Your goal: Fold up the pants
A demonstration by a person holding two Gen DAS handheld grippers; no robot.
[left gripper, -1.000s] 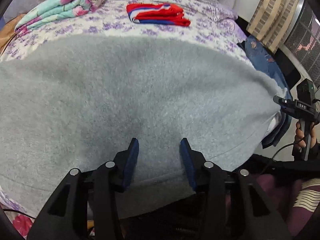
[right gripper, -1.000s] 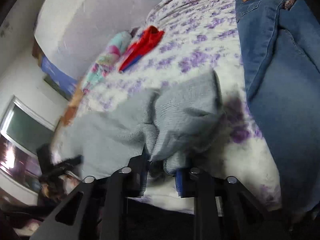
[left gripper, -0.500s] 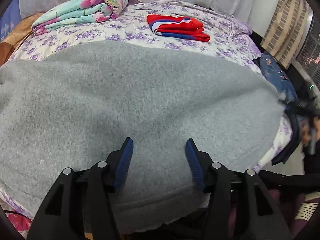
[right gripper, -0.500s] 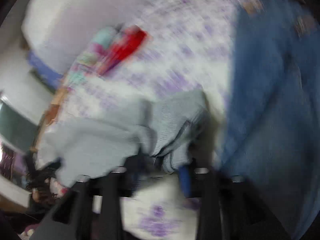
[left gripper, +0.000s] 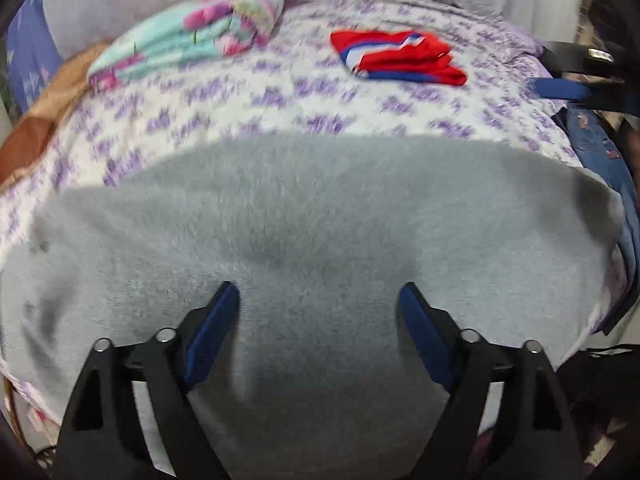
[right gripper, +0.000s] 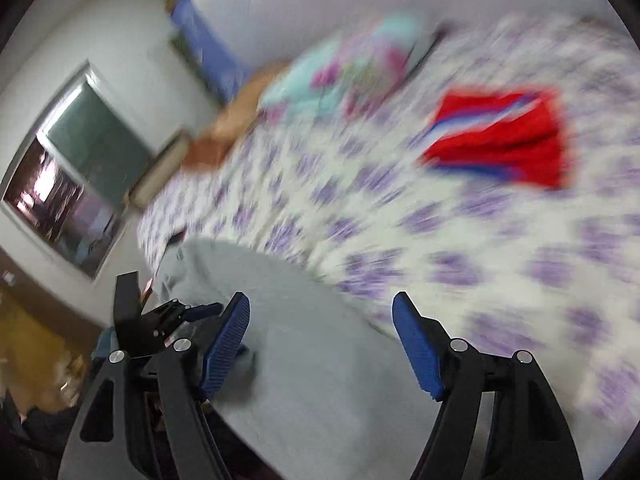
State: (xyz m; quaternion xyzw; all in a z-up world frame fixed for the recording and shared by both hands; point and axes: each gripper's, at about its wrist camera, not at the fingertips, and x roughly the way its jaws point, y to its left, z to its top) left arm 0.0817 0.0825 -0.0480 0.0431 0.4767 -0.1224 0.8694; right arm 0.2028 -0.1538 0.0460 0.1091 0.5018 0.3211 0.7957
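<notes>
The grey pants (left gripper: 320, 216) lie spread flat on the floral bedsheet (left gripper: 280, 108), filling the near half of the left wrist view. Above their near edge hovers my left gripper (left gripper: 318, 292). Its jaws are opening wide, and the blue pads press on nothing. In the blurred right wrist view, my right gripper (right gripper: 320, 300) is over one end of the grey pants (right gripper: 304, 344). Its jaws are also opening and nothing is gripped between them. The right gripper (left gripper: 576, 76) shows at the far right of the left view, over the bed. The left gripper (right gripper: 160, 320) appears low on the left of the right view.
A folded red, white and blue garment (left gripper: 400, 60) lies at the back of the bed, with a folded floral blanket (left gripper: 192, 32) to its left. Blue jeans (left gripper: 600, 152) hang off the bed's right edge. A window (right gripper: 80, 168) is on the left wall.
The right gripper let go of the bunched grey fabric and swung fast across the bed towards the red garment. The left gripper's jaws spread much wider and it drew back a little.
</notes>
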